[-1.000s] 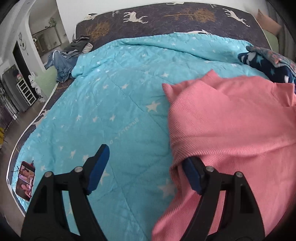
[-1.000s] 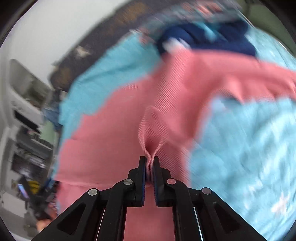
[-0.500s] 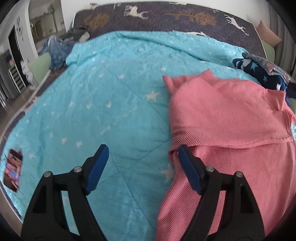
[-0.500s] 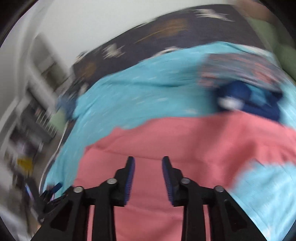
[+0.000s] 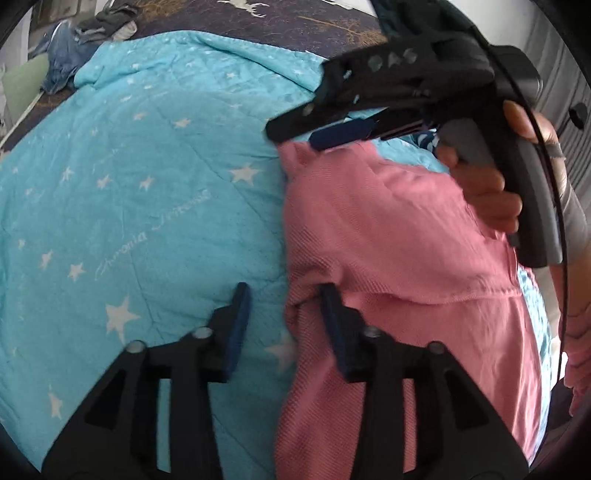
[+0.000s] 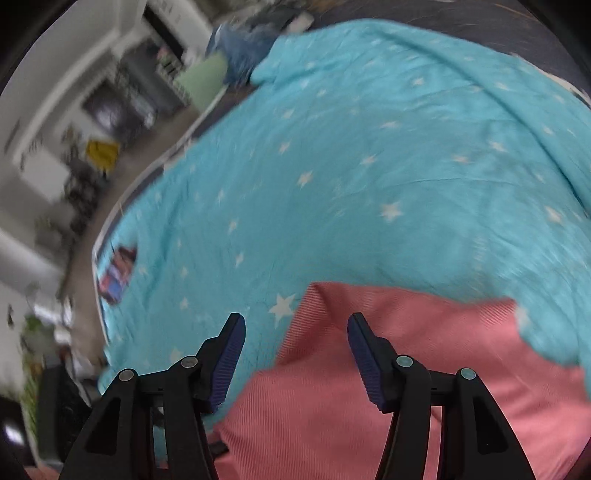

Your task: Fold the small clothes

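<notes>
A pink ribbed garment (image 5: 388, 229) lies folded over itself on the turquoise quilt, its left edge running down the middle of the left wrist view. My left gripper (image 5: 284, 314) straddles that edge near the fold; its jaws are closing, and the pads are not pressing the cloth. My right gripper (image 5: 291, 138), held by a hand (image 5: 480, 184), hovers over the garment's far left corner. In the right wrist view the pink garment (image 6: 369, 387) has that corner between the right gripper (image 6: 295, 328) fingers, which are opening and touch nothing.
The turquoise star quilt (image 5: 147, 184) covers the bed to the left and beyond, over a dark deer-print sheet (image 5: 258, 22). Loose clothes (image 5: 70, 55) lie at the far left corner. A small colourful flat object (image 6: 118, 273) rests near the bed's left edge.
The right gripper let go of the pink fabric it pinched, opened, and swung across to the garment's far left corner. The left gripper's jaws narrowed around the near folded edge.
</notes>
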### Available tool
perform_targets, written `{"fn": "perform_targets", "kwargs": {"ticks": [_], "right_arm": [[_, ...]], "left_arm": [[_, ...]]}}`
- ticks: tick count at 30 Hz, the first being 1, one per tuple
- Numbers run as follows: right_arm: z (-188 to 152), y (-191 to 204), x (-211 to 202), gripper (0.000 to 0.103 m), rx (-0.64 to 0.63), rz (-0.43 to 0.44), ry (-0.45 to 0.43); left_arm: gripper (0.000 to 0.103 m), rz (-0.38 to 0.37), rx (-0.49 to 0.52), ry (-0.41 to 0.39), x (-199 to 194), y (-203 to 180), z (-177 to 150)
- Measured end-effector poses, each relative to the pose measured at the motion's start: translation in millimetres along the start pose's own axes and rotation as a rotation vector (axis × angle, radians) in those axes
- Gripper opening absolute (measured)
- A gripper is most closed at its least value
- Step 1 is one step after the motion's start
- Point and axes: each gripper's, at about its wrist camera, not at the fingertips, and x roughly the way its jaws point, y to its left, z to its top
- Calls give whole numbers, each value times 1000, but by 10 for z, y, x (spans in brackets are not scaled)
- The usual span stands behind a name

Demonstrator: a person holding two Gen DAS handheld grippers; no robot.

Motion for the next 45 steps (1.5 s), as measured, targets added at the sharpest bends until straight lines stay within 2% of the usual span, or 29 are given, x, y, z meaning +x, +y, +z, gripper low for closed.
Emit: {"fn": "perform_targets", "kwargs": {"ticks": [2,3,4,5,7,9,12,14,17,19,21,23,25,27,30,31,32,33,34,38,41,43,45], "right_arm": [[31,87,148,59,-41,-15,33],[32,141,207,44,-58,-39,40],[54,149,250,1,-65,-66,43],[61,162,312,4,-58,-113,46],[104,125,332,2,-12,-127,-3],[184,39,195,2,54,-122,-88],[341,-170,21,0,147,-121,-183],[390,-256,-14,1,161,-87,-181],[389,-242,-63,4,141,-111,-196],[351,-242,-50,14,127,-64,-149],[295,-246,-29,17,139,-63,-110],[168,-264,-92,17,142,-100,-111],[-66,-304,-273,17,143,-107,-150],[-390,-428,-536,18,177,-98,-198],[-1023,-785,-1006,19,322,-72,-266],[-1244,-909,-1158,19,376,-70,-293],[-1593,-1074,-1391,20,455,-79,-340],[-1842,-1173,-1549,22,505,-95,-374],[-2147,-1280,-1725,25,562,-120,-413],[-3526,-1738,-2343,34,844,-219,-548],[-4598,-2130,-2692,36,1145,-286,-651],[-5114,-2266,-2850,36,1272,-260,-765],[-5475,-2375,-2942,36,1358,-229,-854]], "left_arm": [[47,-33,-21,-3,12,43,9],[45,-47,-25,-6,15,49,19],[36,-57,-21,-13,3,50,28],[6,-86,-14,-18,-6,38,40],[8,-78,-7,-49,-82,5,54],[7,-68,27,-90,-191,-56,64],[7,-65,63,-89,-269,-118,40],[8,-48,67,-81,-286,-103,-30],[8,-24,68,-58,-267,-62,-119],[9,15,50,-33,-223,4,-141],[9,34,8,-17,-213,113,-154],[9,19,-33,-30,-303,188,-157],[12,11,-38,-63,-420,188,-134],[19,9,-22,-78,-434,144,-69],[24,-17,-3,-68,-317,32,24],[25,-4,3,-39,-192,10,50],[26,46,17,-13,-69,14,64],[35,110,38,10,52,9,48],[35,122,41,5,78,13,41],[35,191,64,-36,-178,-138,103],[35,157,121,-106,-478,-412,197],[38,138,187,-143,-640,-694,233],[46,122,231,-150,-694,-920,240]]}}
